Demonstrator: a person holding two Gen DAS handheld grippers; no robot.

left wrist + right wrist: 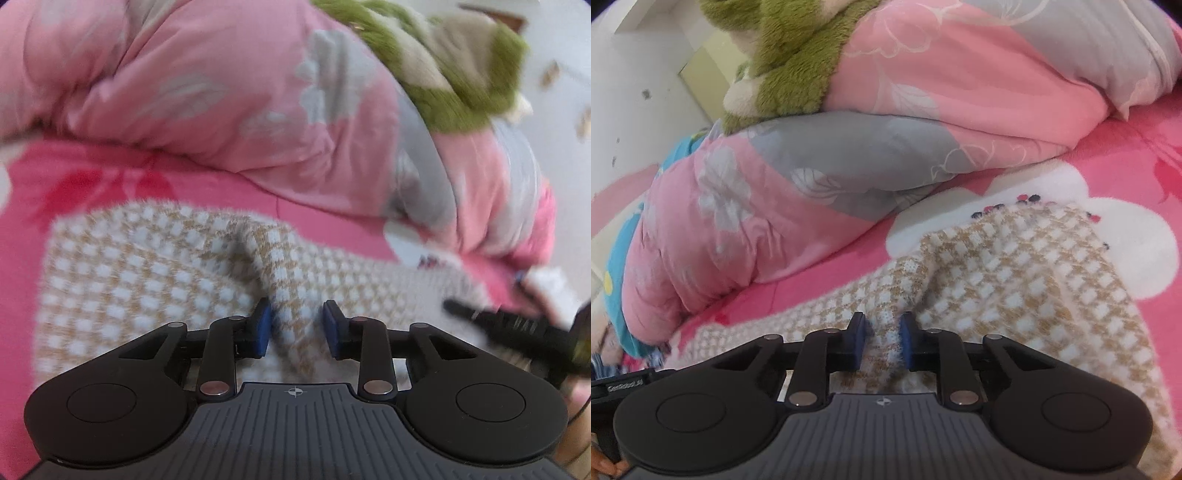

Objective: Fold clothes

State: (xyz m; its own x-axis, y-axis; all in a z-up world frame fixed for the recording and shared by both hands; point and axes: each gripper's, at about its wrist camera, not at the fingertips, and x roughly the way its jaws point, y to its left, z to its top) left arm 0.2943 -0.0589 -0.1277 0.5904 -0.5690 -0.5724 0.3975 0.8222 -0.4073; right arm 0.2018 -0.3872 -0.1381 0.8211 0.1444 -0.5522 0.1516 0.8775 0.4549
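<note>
One pink bedsheet (pixel 1115 155), rumpled quilt (pixel 960 81), white wall (pixel 639 74)

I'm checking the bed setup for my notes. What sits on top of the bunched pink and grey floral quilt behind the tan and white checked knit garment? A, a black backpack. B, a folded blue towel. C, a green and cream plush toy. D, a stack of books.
C: a green and cream plush toy rests on top of the pink and grey floral quilt, behind the tan and white checked knit garment.
</note>
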